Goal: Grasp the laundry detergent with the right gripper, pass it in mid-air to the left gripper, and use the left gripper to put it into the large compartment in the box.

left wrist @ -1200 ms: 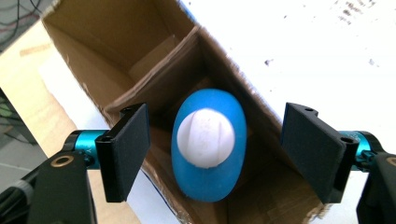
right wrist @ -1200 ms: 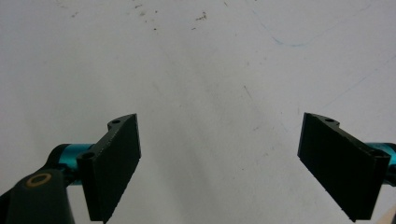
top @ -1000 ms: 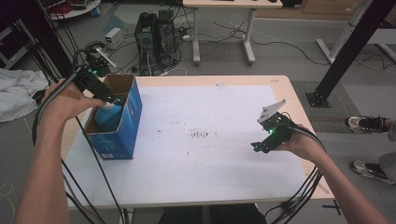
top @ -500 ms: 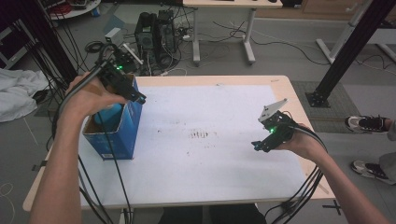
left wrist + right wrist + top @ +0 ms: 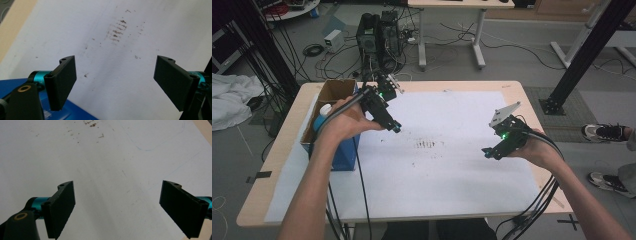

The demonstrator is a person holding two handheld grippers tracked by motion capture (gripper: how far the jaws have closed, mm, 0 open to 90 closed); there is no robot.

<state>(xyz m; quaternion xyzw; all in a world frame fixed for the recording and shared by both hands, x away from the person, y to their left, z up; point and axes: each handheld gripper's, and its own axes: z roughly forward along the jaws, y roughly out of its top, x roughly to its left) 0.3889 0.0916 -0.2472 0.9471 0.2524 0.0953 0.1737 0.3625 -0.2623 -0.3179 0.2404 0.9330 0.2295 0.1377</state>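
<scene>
Left gripper (image 5: 396, 128) hangs just beside the blue box (image 5: 343, 152), jaws just opening wide, nothing between them (bottle (image 5: 323, 116) sits inside the box). Right gripper (image 5: 488, 153), well away from the box, gapes empty too.

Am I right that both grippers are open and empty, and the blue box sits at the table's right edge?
Not quite: the blue box sits at the table's left edge, as the high view shows. The left gripper and right gripper are indeed open and empty.
</scene>
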